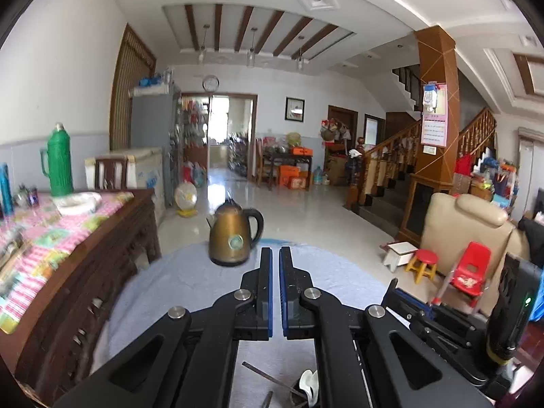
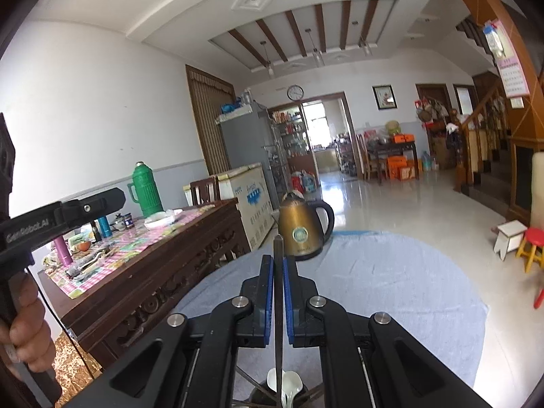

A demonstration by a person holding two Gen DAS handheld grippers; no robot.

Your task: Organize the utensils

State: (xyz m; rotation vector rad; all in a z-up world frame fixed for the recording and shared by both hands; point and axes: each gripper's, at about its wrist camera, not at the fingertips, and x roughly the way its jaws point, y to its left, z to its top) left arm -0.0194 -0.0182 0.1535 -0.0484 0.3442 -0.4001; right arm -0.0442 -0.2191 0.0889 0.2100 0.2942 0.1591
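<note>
A brass kettle (image 2: 303, 229) stands on the blue-clothed round table (image 2: 391, 282).

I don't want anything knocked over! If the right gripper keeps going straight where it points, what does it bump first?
Probably the brass-coloured electric kettle with the black handle. It stands on the pale blue tablecloth just beyond the right gripper, whose fingers are shut on a thin metal utensil handle. Depth is hard to judge here.
</note>
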